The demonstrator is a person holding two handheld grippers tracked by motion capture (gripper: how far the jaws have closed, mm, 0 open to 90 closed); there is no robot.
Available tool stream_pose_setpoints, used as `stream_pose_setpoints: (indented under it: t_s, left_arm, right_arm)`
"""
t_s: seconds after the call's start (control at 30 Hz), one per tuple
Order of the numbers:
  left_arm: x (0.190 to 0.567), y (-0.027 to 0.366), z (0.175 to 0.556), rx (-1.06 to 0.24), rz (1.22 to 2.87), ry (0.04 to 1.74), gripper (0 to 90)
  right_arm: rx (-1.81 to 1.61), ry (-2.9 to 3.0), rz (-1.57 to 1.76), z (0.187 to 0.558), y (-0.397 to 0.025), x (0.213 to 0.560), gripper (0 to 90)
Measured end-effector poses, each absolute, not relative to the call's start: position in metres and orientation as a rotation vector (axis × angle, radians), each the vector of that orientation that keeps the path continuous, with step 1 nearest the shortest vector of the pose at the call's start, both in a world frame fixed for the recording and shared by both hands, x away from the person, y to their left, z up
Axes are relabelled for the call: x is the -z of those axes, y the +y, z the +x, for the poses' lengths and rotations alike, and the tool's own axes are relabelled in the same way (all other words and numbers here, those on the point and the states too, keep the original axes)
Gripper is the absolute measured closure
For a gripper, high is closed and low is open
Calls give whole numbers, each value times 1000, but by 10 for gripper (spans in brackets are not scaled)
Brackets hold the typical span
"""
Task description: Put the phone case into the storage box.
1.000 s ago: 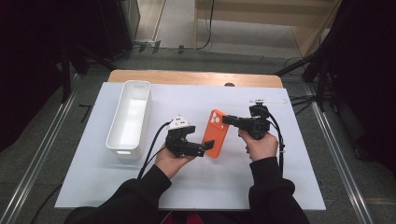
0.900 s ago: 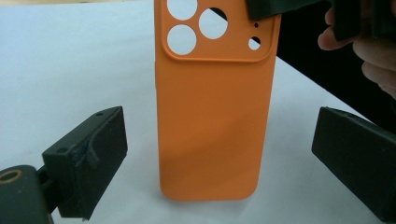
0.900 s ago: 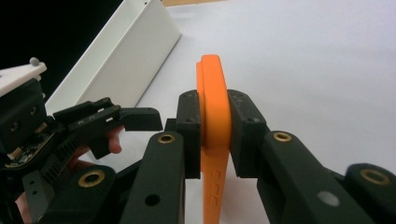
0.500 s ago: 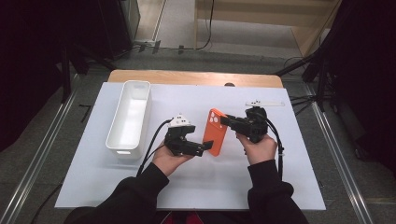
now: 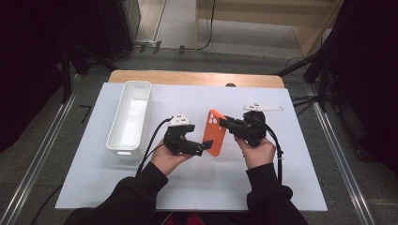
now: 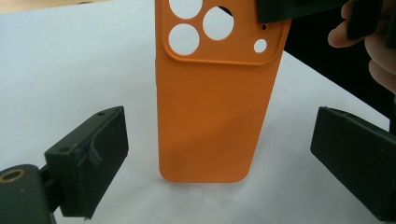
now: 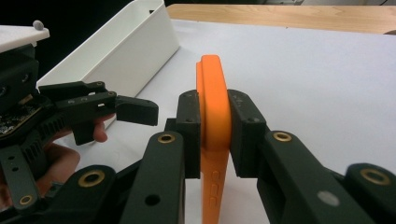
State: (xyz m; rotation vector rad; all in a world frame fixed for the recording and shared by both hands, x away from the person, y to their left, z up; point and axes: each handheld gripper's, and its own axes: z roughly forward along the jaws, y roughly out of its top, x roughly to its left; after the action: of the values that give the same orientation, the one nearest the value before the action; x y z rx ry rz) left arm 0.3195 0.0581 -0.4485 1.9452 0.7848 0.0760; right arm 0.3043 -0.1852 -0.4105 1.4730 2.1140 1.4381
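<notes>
Your right gripper pinches the orange phone case on edge; your left gripper is spread around its lower end.

Orange phone case, upright, 3 round camera holes plus 1 small hole, between the spread left tongs; other tongs grip its top corner; white bench.

Thing: you had an orange phone case, soft-looking, with round camera holes.
Pose: you held it on edge, tilted.
Place: it sat over the white mat, mid-table.
</notes>
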Motion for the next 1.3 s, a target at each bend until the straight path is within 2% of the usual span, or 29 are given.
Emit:
stream_pose_setpoints:
  t_s: [0.9,1.3]
  left_arm:
    - [437,60,319,-28,2027,711,42]
    - [427,63,322,-57,2074,678,42]
  right_arm:
    - [-1433,2041,1384,289,-181,416,747]
    - [-1434,2035,1389,286,-179,416,748]
